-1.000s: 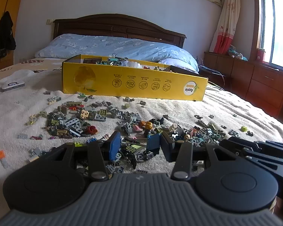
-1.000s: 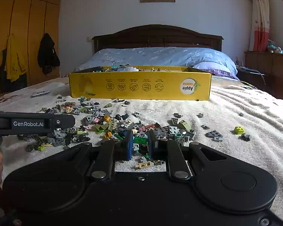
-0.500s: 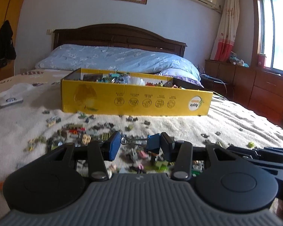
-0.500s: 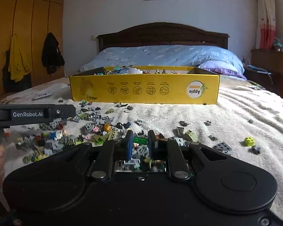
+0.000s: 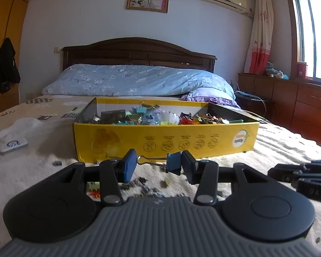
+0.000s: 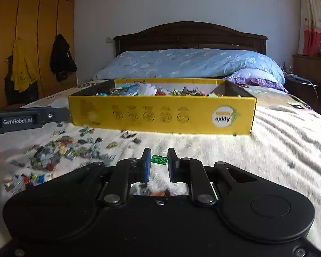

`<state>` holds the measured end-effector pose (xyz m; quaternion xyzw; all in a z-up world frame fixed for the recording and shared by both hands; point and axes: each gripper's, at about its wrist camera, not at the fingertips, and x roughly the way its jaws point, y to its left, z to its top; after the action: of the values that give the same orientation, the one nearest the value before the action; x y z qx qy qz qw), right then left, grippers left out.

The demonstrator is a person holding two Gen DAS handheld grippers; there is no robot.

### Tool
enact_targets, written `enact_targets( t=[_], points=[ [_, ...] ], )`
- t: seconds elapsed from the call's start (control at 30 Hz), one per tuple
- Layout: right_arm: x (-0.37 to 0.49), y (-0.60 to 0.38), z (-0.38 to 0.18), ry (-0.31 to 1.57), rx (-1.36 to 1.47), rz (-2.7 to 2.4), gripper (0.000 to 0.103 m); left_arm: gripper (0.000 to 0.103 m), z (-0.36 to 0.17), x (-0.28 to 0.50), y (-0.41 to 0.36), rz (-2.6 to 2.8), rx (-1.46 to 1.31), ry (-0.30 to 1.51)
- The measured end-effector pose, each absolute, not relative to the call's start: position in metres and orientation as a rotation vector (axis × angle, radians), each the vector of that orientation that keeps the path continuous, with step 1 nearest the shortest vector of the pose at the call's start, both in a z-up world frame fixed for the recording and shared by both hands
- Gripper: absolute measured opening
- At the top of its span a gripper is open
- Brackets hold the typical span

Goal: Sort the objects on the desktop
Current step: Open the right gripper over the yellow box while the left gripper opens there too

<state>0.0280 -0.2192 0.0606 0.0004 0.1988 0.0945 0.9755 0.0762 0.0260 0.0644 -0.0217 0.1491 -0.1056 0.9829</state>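
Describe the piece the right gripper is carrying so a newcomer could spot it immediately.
Find the yellow cardboard box on the bed, then drop to the right gripper in front of it. Between its fingers sits a small translucent green brick, studs up. It is lifted clear of the greyish loose pieces scattered on the blanket to the left.

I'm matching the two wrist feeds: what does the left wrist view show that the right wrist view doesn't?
Only the left wrist view shows the left tool shut on a blue binder clip, a window and a small white device on the blanket.

Only the right wrist view shows the right tool holding a green brick, the scattered brick pile in full and a yellow jacket.

Both show the yellow box and the headboard.
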Motion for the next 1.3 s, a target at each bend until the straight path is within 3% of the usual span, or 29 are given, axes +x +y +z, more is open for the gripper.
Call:
enact_targets(
  t=[0.57,1.2,1.3],
  points=[
    [0.162,-0.247,0.099,0.422,0.013,0.137,0.016,0.053,0.087,0.197,0.049,-0.121,0.016,0.298],
    [0.303,-0.28,0.083,0.504,0.082,0.016,0.016,0.053,0.066,0.305,0.044,-0.078,0.052,0.415],
    [0.313,-0.281,0.083,0.507,0.083,0.006,0.02,0.064,0.068,0.307,0.038,-0.087,0.079,0.414]
  ],
)
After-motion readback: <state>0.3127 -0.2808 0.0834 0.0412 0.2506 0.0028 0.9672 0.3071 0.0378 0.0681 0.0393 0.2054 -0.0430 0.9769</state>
